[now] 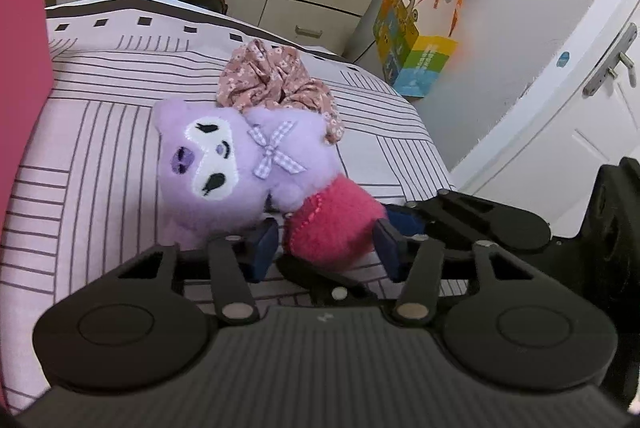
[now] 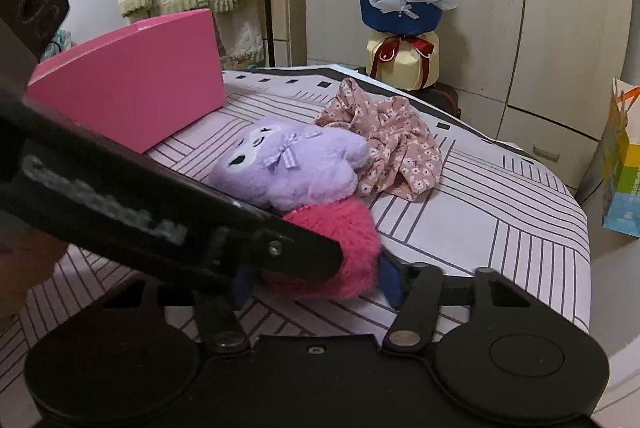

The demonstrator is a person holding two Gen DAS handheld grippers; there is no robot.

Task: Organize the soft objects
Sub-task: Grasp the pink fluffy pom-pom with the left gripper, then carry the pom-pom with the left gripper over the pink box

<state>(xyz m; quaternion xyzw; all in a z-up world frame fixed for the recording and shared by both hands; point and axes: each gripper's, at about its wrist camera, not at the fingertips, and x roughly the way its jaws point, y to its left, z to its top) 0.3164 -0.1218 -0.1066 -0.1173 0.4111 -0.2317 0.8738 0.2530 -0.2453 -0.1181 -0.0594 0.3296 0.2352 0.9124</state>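
At lower centre of both views, the pink plush body [image 1: 332, 228] of the purple toy [image 1: 224, 168] lies on the striped bed [image 1: 80, 148]. It is bracketed by the left gripper [image 1: 326, 248] and the right gripper [image 2: 316, 284], apparently for a shared lift. Whether the fingers [image 1: 262, 242] press cannot be told; the left tool hides the right gripper's left finger.

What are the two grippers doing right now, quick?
Left gripper: shut on the fluffy pink plush piece.
Right gripper: shut on the same pink plush.
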